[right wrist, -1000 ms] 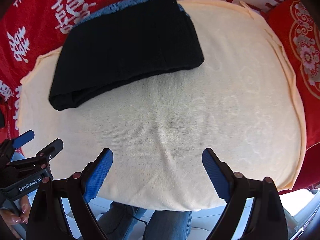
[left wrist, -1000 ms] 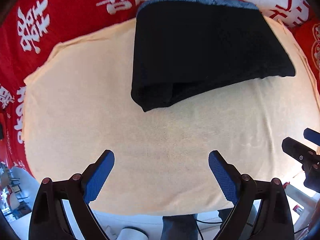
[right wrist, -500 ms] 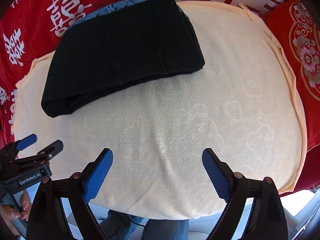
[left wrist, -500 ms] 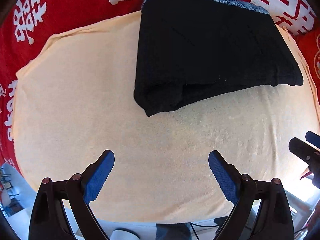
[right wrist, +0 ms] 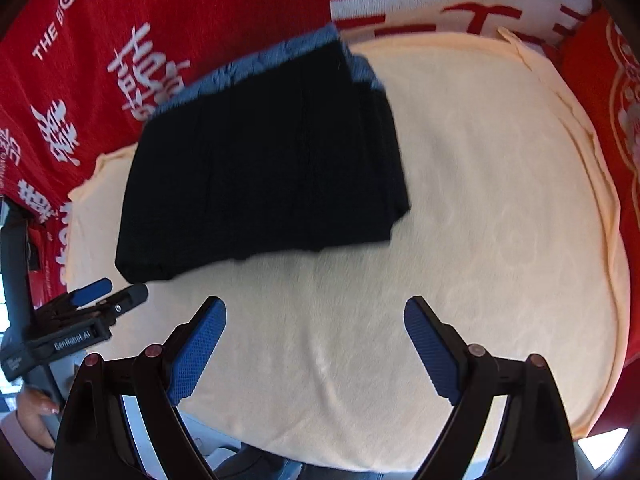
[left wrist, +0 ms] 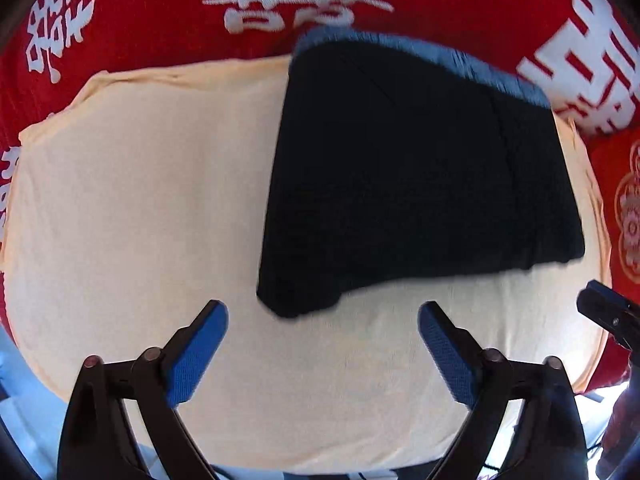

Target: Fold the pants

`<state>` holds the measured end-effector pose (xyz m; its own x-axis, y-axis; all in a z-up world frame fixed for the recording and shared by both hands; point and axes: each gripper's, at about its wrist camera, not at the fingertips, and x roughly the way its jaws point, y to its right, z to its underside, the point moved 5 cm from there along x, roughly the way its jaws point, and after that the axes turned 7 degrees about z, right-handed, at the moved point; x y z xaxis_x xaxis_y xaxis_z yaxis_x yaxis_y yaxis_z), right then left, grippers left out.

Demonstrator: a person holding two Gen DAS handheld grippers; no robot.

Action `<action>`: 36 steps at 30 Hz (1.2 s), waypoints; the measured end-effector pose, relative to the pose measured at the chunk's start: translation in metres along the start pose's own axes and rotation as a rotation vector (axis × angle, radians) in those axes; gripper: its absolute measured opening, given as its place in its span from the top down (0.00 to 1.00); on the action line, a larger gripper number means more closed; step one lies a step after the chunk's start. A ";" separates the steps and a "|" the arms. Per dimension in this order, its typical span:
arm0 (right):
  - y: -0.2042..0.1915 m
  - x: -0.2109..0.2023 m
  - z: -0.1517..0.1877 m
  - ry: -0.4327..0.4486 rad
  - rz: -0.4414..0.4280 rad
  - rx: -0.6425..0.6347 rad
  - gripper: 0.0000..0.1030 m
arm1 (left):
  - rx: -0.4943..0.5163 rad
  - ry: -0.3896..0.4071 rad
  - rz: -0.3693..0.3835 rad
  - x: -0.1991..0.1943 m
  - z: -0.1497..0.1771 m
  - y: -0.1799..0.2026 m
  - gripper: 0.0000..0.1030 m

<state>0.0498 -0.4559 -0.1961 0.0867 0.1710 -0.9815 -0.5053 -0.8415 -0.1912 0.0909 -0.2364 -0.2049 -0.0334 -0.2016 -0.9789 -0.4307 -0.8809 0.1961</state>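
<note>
Two pairs of tongs hang over the cream cloth [left wrist: 140,200], both empty. The left tongs [left wrist: 323,344] are opening, nothing between their blue pads; the right tongs [right wrist: 315,340] stand wide apart too. The pants [left wrist: 408,184] lie folded into a compact black bundle at the cloth's far edge, blue waistband against the red blanket [left wrist: 160,8] — well clear of either tool. That placement suggests the folding is finished.
</note>
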 end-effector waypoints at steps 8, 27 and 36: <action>0.016 -0.002 -0.042 0.026 -0.125 -0.020 0.00 | -0.049 0.010 0.044 0.002 -0.040 -0.009 0.00; 0.064 0.067 -0.111 -0.104 -0.379 0.089 0.00 | -0.054 0.032 0.222 0.039 -0.112 -0.062 0.00; 0.058 0.082 -0.120 -0.135 -0.583 0.022 0.00 | -0.010 -0.019 0.403 0.082 -0.120 -0.061 0.00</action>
<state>0.1306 -0.5526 -0.2889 0.2459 0.6659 -0.7043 -0.4252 -0.5789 -0.6958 0.2228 -0.2504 -0.2899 -0.2149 -0.5233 -0.8246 -0.3712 -0.7372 0.5646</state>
